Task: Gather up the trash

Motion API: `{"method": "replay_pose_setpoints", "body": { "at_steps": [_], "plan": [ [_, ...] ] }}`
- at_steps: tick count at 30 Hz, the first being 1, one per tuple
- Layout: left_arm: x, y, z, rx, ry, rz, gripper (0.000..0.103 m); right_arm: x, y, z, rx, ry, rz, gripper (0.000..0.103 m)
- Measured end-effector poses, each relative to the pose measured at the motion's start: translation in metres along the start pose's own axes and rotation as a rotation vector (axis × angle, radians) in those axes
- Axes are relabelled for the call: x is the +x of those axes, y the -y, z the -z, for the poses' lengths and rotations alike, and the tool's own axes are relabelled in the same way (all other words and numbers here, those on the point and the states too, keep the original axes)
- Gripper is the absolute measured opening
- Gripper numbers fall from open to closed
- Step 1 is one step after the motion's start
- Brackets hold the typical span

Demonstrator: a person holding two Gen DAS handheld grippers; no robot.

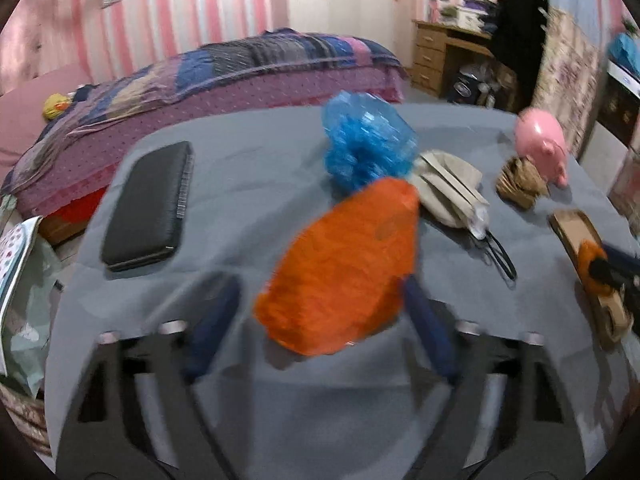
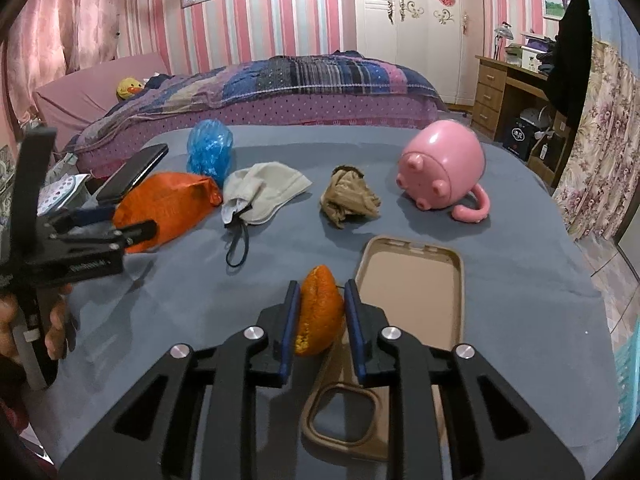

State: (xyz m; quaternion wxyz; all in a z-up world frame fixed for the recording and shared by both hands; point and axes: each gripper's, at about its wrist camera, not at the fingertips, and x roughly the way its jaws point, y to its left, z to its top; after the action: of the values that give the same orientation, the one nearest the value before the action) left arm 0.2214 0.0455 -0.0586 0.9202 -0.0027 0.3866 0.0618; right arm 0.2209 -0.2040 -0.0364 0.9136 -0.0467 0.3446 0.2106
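An orange plastic bag (image 1: 344, 268) lies on the grey table between the wide-open jaws of my left gripper (image 1: 320, 292); the view is blurred. It also shows in the right wrist view (image 2: 168, 204) with the left gripper (image 2: 120, 222) at it. My right gripper (image 2: 320, 296) is shut on a piece of orange peel (image 2: 318, 312), held above a tan phone case (image 2: 412, 292). A crumpled blue bag (image 1: 368, 144) (image 2: 210, 150) and a crumpled brown wrapper (image 1: 520, 180) (image 2: 350, 198) lie further back.
A black case (image 1: 150, 208) lies at the left. A beige cap with a black cord (image 1: 448, 192) (image 2: 260, 192) sits mid-table. A pink piggy bank (image 1: 542, 144) (image 2: 444, 168) lies at the right. A bed (image 2: 260, 84) stands behind the table.
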Motion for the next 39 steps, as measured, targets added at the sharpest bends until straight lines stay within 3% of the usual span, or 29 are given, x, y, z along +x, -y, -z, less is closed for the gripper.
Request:
{"method": "replay_pose_setpoints", "body": {
  "at_steps": [1, 2, 3, 4, 5, 6, 13, 21, 29, 39],
  "plan": [
    [0.002, 0.002, 0.002, 0.011, -0.011, 0.009, 0.048, -0.001, 0.002, 0.0, 0.004, 0.002, 0.001, 0.023],
    [0.002, 0.003, 0.003, 0.017, -0.012, 0.004, 0.046, -0.002, 0.004, -0.001, 0.01, 0.006, 0.002, 0.023],
    [-0.001, 0.004, 0.003, 0.019, 0.001, 0.005, 0.036, -0.003, 0.005, 0.0, 0.016, 0.009, 0.002, 0.023],
    [-0.005, 0.004, 0.003, 0.024, 0.014, 0.011, 0.015, -0.005, 0.007, -0.001, 0.022, 0.013, 0.002, 0.023],
    [-0.009, 0.005, 0.004, 0.032, 0.019, 0.018, 0.004, -0.006, 0.008, 0.0, 0.026, 0.017, 0.002, 0.023],
    [-0.011, 0.004, 0.005, 0.03, 0.013, 0.021, 0.002, -0.007, 0.009, -0.001, 0.028, 0.02, 0.002, 0.023],
    [-0.053, 0.01, 0.013, 0.041, 0.083, -0.029, 0.0, -0.02, 0.02, 0.001, 0.041, 0.042, 0.016, 0.023],
    [-0.09, 0.038, -0.002, 0.047, 0.146, -0.007, 0.0, -0.042, 0.045, 0.005, 0.05, 0.068, 0.046, 0.023],
    [-0.106, 0.094, -0.012, 0.093, 0.2, 0.072, 0.0, -0.078, 0.085, 0.013, 0.067, 0.105, 0.128, 0.023],
    [-0.121, 0.174, -0.029, 0.159, 0.253, 0.199, 0.0, -0.137, 0.173, 0.034, 0.174, 0.154, 0.288, 0.023]
  ]
}}
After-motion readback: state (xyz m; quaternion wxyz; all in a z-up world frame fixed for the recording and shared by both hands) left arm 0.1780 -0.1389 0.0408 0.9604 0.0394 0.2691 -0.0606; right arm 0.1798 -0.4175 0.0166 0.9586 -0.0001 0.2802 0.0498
